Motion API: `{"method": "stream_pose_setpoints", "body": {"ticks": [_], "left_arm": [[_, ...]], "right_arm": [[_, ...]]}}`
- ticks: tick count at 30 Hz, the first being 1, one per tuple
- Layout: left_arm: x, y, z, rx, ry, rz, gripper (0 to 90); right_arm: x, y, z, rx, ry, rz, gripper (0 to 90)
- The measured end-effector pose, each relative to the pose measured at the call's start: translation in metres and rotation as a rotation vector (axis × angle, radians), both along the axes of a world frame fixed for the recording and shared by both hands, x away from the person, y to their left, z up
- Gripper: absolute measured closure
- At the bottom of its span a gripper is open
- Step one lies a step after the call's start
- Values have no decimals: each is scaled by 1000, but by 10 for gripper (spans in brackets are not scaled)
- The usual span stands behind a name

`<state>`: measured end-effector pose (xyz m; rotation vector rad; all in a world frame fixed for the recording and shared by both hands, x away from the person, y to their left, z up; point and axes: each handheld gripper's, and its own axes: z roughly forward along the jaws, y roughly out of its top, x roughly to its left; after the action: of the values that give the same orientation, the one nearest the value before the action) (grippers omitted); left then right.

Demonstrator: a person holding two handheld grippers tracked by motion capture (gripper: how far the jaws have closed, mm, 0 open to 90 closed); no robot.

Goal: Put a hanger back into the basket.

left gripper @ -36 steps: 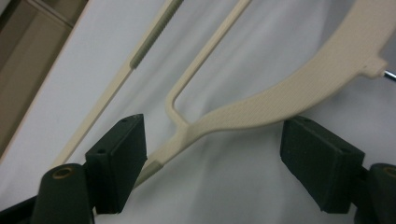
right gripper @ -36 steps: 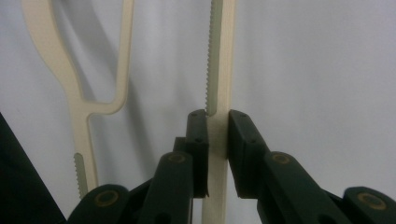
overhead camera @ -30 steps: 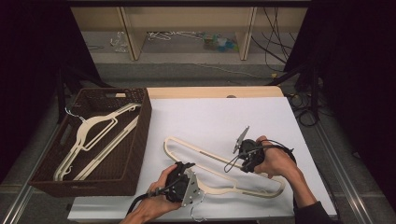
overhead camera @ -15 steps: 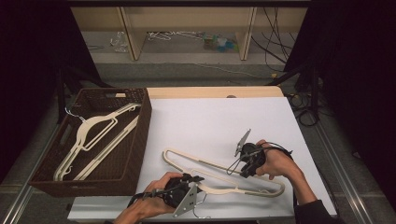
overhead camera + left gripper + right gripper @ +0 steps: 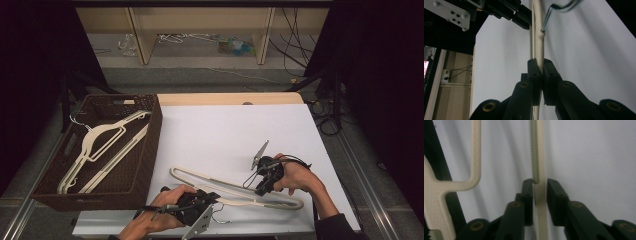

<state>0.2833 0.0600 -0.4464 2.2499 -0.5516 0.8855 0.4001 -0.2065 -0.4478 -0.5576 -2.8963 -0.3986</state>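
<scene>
Hanger [image 5: 235,192] of cream plastic lies in the lower middle of the high view, on the white desk [image 5: 225,130], with a tool at each end. Left tool [image 5: 210,199] has just been closing and now pinches the hanger's bar flat between its pads, as the left gripper view shows. Right tool [image 5: 260,186] has just been easing apart; in the right gripper view the ridged bar [image 5: 537,170] sits between the pads [image 5: 555,192] with a sliver of space on one side, so that grip looks loose. Risk, as I judge it: a one-ended hold lets the far end sag or swing, and the metal hook [image 5: 250,179] may snag the right tool. Brown wicker basket [image 5: 152,150] at left already holds another hanger [image 5: 100,145]. Beyond the desk, dim shelving [image 5: 200,20] and trailing cables [image 5: 295,45] fill the upper frame
</scene>
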Motion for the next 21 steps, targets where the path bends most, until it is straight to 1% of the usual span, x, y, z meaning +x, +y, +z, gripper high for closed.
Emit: {"method": "stream_pose_setpoints", "body": {"ticks": [2,4,5,6,7,8,9,10,12,13,14,15,16,17,18,19,20,21], "left_arm": [[-1,0,-1,16,-1,-7,860],[-1,-1,0,17,5,1,861],[-1,-1,2,12,2,10,860],[-1,-2,4,10,4,16,860],[0,-2,6,7,8,26,860],[0,-2,8,4,18,41,860],[1,-2,10,-5,30,53,860],[2,-2,13,-3,36,67,860],[5,-1,17,-20,55,97,859],[7,0,19,-26,64,114,859],[9,1,22,-46,69,136,860],[12,3,27,-44,80,159,859],[14,5,31,-52,83,180,859],[15,7,34,-61,89,198,859],[16,8,36,-79,103,215,859],[16,9,39,-77,112,241,859],[17,11,43,-72,119,245,859],[20,13,50,-58,124,229,859]], "right_arm": [[0,0,4,20,-12,-29,684],[0,-2,12,40,-50,-60,619],[0,-3,16,45,-66,-76,588],[0,-4,22,57,-104,-98,534],[0,-4,25,70,-128,-116,496],[0,-5,30,84,-159,-129,472],[-1,-6,37,98,-194,-157,434],[-1,-7,42,107,-228,-177,402],[-1,-9,52,135,-283,-208,386],[-2,-11,59,148,-303,-236,364],[-3,-13,64,168,-330,-254,358],[-4,-14,70,173,-350,-275,355],[-6,-15,76,178,-370,-301,332],[-7,-16,79,186,-402,-318,322],[-7,-18,83,196,-432,-330,323],[-8,-20,87,201,-438,-344,323],[-8,-22,91,204,-450,-344,323],[-8,-26,95,226,-471,-337,321]]}}
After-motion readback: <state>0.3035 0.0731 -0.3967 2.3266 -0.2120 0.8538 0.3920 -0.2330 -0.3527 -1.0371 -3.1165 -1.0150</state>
